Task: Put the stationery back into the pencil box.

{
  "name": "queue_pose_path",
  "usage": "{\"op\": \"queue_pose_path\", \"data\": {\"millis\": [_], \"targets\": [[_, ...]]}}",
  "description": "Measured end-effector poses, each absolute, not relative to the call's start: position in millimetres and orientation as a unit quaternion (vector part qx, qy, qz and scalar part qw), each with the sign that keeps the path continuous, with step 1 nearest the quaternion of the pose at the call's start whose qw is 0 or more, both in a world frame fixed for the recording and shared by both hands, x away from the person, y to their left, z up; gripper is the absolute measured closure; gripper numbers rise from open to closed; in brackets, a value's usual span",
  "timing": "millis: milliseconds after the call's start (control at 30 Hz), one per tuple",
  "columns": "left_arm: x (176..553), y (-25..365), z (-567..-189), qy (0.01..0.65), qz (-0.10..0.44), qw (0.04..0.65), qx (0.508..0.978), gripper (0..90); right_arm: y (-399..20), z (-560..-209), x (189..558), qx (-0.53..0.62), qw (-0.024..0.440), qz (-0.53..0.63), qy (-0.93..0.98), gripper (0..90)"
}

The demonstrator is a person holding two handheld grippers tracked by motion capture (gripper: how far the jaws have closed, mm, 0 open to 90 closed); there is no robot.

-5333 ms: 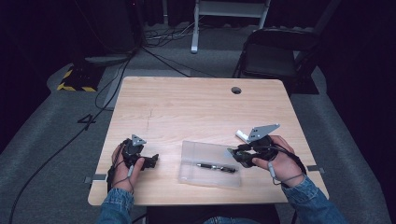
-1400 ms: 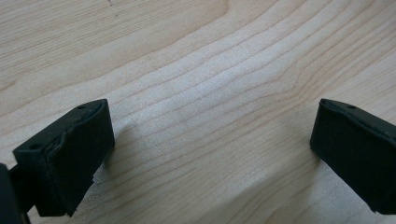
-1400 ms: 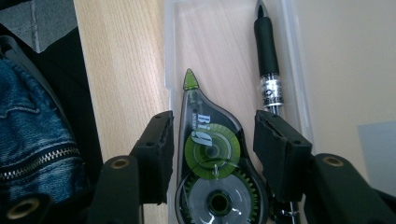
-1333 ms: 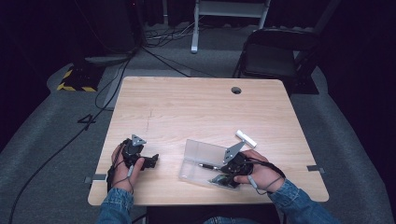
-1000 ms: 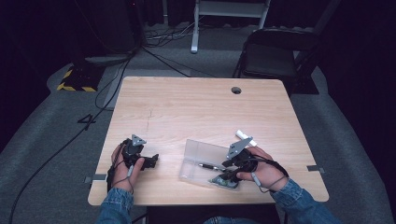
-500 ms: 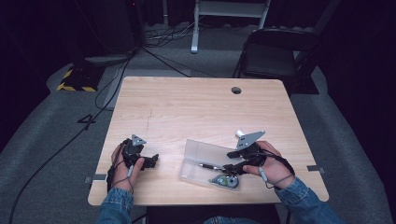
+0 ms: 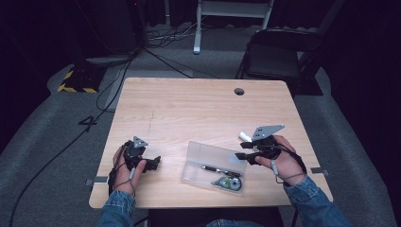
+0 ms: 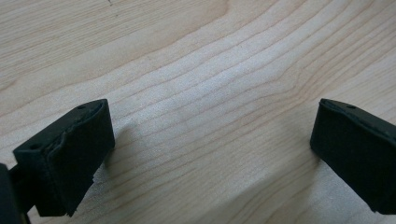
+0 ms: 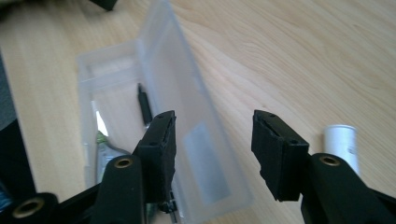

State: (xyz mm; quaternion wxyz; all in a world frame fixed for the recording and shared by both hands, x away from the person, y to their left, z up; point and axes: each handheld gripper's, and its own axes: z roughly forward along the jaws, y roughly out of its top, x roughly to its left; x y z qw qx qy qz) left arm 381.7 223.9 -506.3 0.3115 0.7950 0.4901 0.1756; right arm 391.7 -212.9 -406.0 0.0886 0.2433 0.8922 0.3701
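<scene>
Two items, a pen (image 7: 215,168) and green tape (image 7: 227,182), lie in the clear box (image 7: 208,153); both claws gape empty.

The far half of the table (image 7: 198,101) lies bare up to a small round hole (image 7: 239,91), free passage from either side. Near the front edge an open clear plastic case (image 7: 213,166) blocks the middle, holding a black pen (image 7: 220,169) and a greenish item (image 7: 228,183); a white cylinder (image 7: 244,136) lies just beyond it. Bare wood separates the case from the left gripper (image 7: 153,163).
</scene>
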Motion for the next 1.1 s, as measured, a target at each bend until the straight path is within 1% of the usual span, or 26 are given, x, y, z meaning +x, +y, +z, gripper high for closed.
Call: {"op": "queue_pose_path", "data": {"millis": [200,433,800,1000,1100], "targets": [[382,224,-506,0.490,0.176,0.311,0.795,0.1,-228,-408,403,0.279,0.115,0.368,0.879,50.6],[382,224,-506,0.490,0.176,0.311,0.795,0.1,-241,-417,415,0.306,0.132,0.358,0.872,49.6],[382,224,-506,0.489,0.176,0.311,0.795,0.1,-261,-440,435,0.360,0.156,0.338,0.855,39.5],[382,224,-506,0.489,0.176,0.311,0.795,0.1,-265,-450,441,0.368,0.155,0.325,0.857,40.1],[382,224,-506,0.489,0.176,0.311,0.796,0.1,-268,-456,445,0.376,0.156,0.316,0.857,42.5]]}}
